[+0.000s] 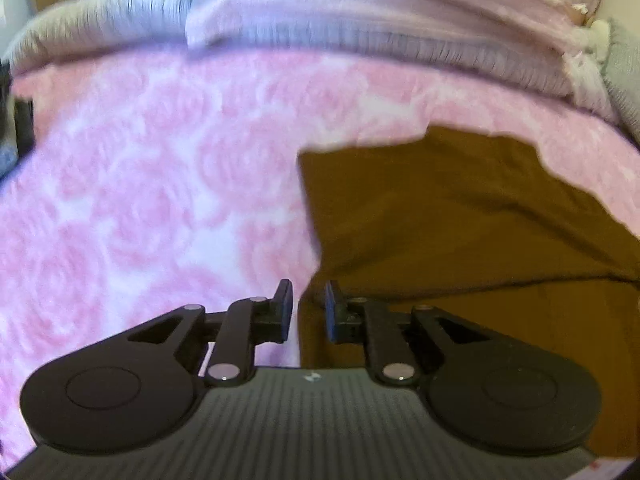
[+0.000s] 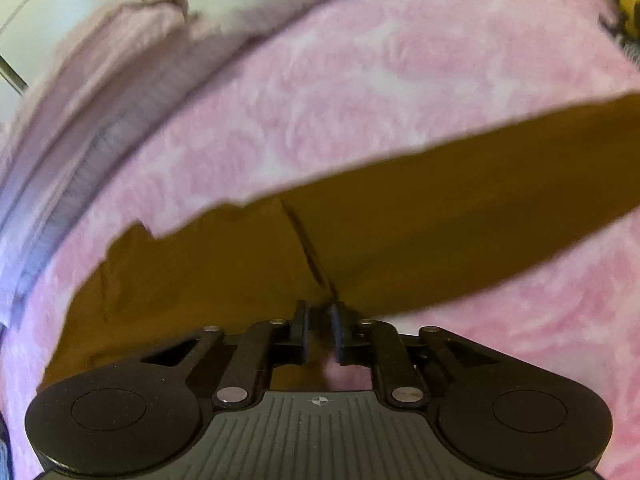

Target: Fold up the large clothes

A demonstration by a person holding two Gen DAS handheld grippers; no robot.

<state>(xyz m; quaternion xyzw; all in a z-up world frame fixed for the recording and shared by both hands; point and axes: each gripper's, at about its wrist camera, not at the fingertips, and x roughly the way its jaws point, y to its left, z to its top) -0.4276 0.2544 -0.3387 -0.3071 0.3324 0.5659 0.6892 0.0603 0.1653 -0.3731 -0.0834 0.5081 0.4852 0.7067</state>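
A brown garment (image 1: 460, 216) lies spread on a pink rose-patterned blanket (image 1: 140, 184). In the left wrist view its left edge runs down between the fingers of my left gripper (image 1: 309, 306). The jaws stand a little apart, and a strip of pink shows beside the left pad. In the right wrist view the brown garment (image 2: 400, 220) stretches across the blanket (image 2: 360, 80), one long part reaching to the right. A seam runs straight into my right gripper (image 2: 321, 328), whose narrow gap is filled with brown cloth.
Folded pale pink and grey bedding (image 1: 360, 12) is piled along the far edge of the blanket. The same bedding (image 2: 80, 92) lies at the left in the right wrist view. A yellow and grey item (image 2: 624, 4) sits at the top right corner.
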